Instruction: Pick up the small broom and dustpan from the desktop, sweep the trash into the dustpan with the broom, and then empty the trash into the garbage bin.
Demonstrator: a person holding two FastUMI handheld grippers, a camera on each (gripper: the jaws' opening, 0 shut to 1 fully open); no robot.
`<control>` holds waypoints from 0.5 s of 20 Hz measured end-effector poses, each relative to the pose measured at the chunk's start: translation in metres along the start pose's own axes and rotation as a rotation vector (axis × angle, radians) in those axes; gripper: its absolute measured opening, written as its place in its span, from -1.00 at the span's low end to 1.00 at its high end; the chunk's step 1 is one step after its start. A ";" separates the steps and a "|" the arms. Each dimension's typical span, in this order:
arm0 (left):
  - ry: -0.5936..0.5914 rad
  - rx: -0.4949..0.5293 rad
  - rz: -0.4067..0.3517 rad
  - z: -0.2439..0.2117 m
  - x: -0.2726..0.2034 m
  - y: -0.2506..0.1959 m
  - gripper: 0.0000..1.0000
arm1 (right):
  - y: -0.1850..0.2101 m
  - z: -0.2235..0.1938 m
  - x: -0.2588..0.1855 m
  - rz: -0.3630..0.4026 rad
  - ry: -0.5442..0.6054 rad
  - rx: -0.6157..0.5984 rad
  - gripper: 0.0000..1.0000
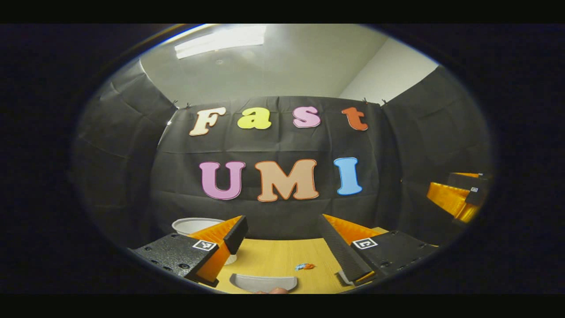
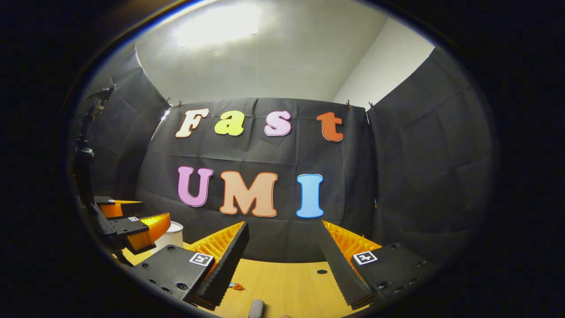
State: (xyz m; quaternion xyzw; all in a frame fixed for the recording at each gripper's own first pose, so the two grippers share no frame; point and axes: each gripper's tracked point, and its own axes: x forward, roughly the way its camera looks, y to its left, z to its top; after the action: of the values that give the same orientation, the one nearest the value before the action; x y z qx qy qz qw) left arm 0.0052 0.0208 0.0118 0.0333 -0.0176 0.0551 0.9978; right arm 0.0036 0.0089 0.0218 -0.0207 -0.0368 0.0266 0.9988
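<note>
Both grippers' jaws agape above desktop (image 1: 273,260), trash (image 1: 304,266) between.

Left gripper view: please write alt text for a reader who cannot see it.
The open left gripper hovers over a light wooden desktop, holding nothing. Ahead lie small orange-and-blue trash scraps and a grey curved dustpan edge; a white round bin stands left.

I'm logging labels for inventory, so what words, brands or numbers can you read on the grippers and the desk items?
None can be read as words or numbers.
Left hand-held gripper: square patterned marker tags, no text.
Right hand-held gripper: the same tags.
Garbage bin: no print visible.
</note>
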 end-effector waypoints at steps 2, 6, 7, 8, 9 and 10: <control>-0.018 0.004 0.010 0.005 0.001 0.002 0.91 | -0.001 -0.006 0.005 -0.003 0.024 0.003 0.97; -0.030 0.011 0.019 0.007 0.002 0.004 0.90 | -0.012 -0.008 0.008 -0.023 0.042 0.012 0.97; -0.030 0.010 0.025 0.006 -0.001 0.006 0.90 | -0.014 -0.007 0.009 -0.028 0.040 0.018 0.97; -0.031 0.009 0.032 0.007 0.000 0.008 0.97 | -0.016 -0.006 0.009 -0.032 0.037 0.022 0.97; -0.035 0.004 0.038 0.008 -0.001 0.010 0.97 | -0.016 -0.004 0.009 -0.034 0.039 0.023 0.97; -0.034 -0.003 0.041 0.009 -0.002 0.012 0.90 | -0.017 -0.005 0.009 -0.031 0.042 0.025 0.97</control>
State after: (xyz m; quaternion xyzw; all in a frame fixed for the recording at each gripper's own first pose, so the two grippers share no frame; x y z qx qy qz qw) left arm 0.0020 0.0314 0.0214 0.0324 -0.0355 0.0748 0.9960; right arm 0.0134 -0.0082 0.0178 -0.0083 -0.0156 0.0111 0.9998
